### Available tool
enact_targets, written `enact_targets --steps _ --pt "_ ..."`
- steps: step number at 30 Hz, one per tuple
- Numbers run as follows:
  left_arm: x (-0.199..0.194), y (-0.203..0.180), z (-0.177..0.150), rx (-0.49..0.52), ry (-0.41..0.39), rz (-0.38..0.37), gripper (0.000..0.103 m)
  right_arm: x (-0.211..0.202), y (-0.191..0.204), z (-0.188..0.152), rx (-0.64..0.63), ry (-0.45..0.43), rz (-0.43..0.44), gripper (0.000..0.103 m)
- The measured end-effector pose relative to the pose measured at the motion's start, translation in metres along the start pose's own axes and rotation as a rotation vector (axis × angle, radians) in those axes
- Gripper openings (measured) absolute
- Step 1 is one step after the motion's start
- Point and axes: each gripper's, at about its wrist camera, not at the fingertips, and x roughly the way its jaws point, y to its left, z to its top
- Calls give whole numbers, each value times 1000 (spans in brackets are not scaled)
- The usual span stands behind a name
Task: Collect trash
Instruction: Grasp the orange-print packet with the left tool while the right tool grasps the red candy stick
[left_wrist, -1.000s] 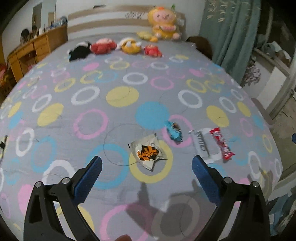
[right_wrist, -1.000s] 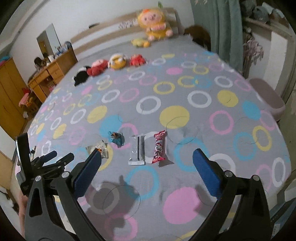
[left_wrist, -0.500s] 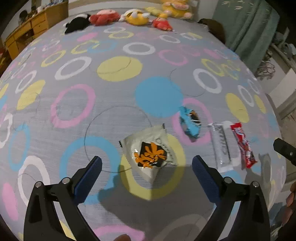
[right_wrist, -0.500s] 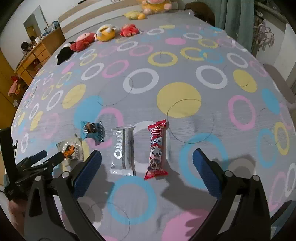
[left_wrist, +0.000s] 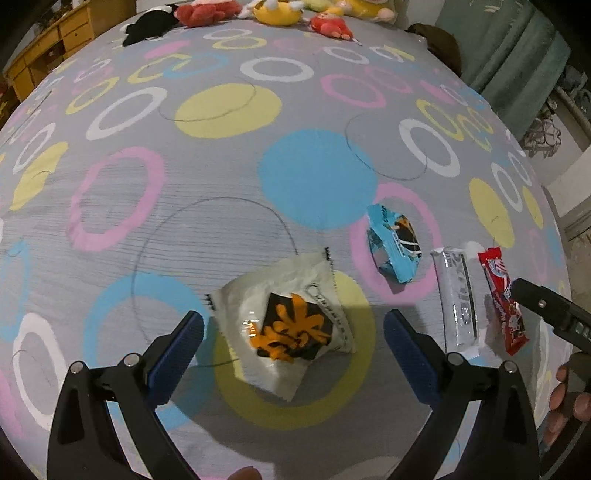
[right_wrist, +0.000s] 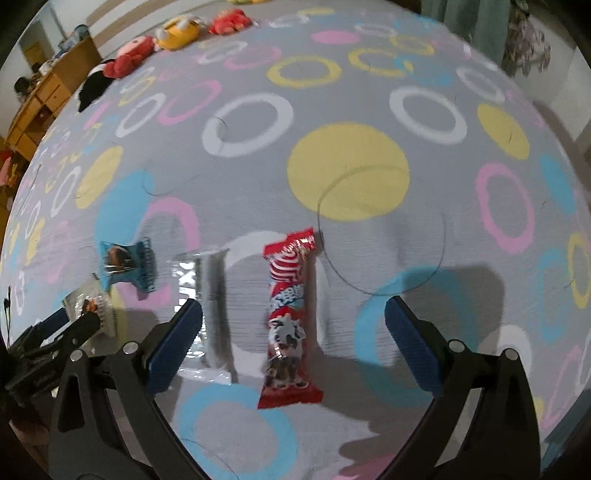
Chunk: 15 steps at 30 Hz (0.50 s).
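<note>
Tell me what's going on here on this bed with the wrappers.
A person holds a two-finger gripper in each hand over a grey bedspread with coloured circles, collecting trash. Four wrappers lie in a row. The left gripper has its jaws open on either side of the white wrapper with the orange and black print, not yet gripping it. The right gripper is open around the long red wrapper. A crumpled blue wrapper and a clear silvery wrapper lie untouched between them.
</note>
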Motion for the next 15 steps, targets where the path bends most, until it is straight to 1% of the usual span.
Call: enact_targets --steps 4,7,10,12,15 --pt "10 -3 2 8 10 32 95 22 -3 1 -15 46 -39 96" --pt "18 -4 4 22 18 54 95 43 -8 0 -11 101 -56 97" --pt "21 -7 3 49 22 75 95 47 -4 0 -31 102 -79 98" --pt "22 -6 3 46 20 78 95 49 -3 0 -39 114 -87 98" --pt "23 -9 3 49 19 99 93 48 -2 1 -47 124 -99 94"
